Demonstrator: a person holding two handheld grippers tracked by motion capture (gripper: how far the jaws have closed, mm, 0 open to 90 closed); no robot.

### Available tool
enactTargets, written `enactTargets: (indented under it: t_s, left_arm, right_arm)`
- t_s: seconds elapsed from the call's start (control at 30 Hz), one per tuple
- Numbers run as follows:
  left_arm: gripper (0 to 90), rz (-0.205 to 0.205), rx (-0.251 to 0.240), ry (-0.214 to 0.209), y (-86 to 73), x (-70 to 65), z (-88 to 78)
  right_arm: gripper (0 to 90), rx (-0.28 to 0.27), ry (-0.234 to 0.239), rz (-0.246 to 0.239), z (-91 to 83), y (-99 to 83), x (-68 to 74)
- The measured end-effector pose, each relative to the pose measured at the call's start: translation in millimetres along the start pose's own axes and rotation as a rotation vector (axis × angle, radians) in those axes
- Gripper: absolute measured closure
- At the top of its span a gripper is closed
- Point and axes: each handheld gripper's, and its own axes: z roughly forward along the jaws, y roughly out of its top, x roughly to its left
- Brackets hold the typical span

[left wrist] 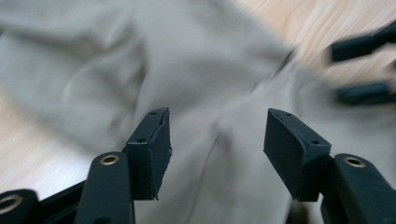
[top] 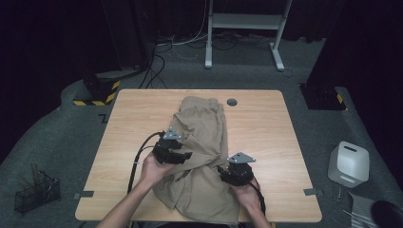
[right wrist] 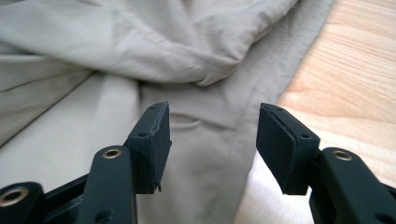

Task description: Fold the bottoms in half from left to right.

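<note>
A beige garment, creased and partly folded, lies along the middle of the wooden table from its far part to the front edge. My left gripper hovers over the garment's left side with its jaws pointing right. In the left gripper view my left gripper is open over blurred cloth, with nothing between the pads. My right gripper sits at the garment's right side, near the front. In the right gripper view my right gripper stands open above a seam of the cloth, close to bare wood.
A grey round cap is set in the table just beyond the garment. On the floor are a white box at right, a black wire basket at left, and a white desk frame with cables behind.
</note>
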Motion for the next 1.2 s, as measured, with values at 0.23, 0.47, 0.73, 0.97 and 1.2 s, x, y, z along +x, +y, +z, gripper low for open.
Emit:
enactTargets:
  t_s: [0.23,0.47,0.73,0.97,1.2]
  left_arm:
    - [44.2,-0.100,0.038,0.039,-44.2,10.9,9.7]
    - [48.9,-0.098,0.050,0.093,-46.4,21.2,27.3]
    - [59.1,-0.130,0.059,0.150,-23.1,53.9,43.0]
    - [75.0,-0.141,-0.038,0.139,-26.9,47.3,14.4]
    - [86.7,0.002,-0.153,0.022,-10.1,-1.4,-18.4]
  right_arm:
    - [46.3,0.040,0.045,-0.039,-2.6,-11.5,11.6]
    - [47.4,0.071,0.045,-0.056,15.3,-10.3,12.5]
    - [47.5,0.069,-0.003,-0.010,45.5,15.5,-4.7]
    - [48.0,0.056,-0.010,-0.008,47.4,15.6,-3.9]
    - [49.4,0.058,-0.008,-0.004,45.8,14.7,-1.1]
